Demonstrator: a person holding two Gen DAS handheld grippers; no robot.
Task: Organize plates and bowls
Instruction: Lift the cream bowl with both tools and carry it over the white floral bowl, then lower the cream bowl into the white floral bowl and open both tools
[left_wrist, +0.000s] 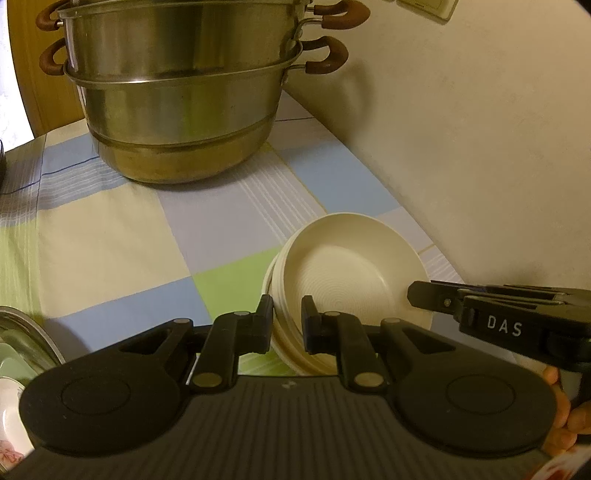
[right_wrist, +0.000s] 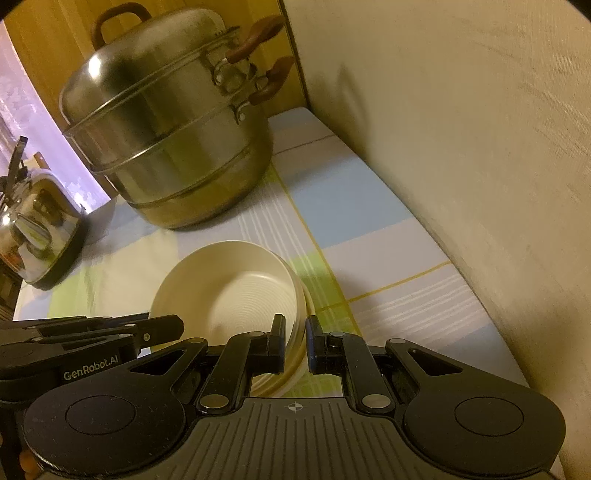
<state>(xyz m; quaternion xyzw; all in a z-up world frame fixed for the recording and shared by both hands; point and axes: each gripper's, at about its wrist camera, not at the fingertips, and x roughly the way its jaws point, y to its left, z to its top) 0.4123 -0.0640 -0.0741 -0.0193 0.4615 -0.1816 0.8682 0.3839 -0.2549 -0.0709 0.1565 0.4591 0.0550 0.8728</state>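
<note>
Gripping opposite rims of the cream bowl stack, the left gripper and right gripper pinch narrowly, seemingly holding it just above the checked tablecloth near the wall.

One stack of cream bowls on the checked cloth, and the count inside it is hard to call: several rims show at the side, at least three, no exact number from here. One tall steel steamer pot, two tiers under a single lid, with four brown side handles in sight from the left camera. One shiny kettle at the left edge. Two black grippers, the left and the right, each with two fingers.
</note>
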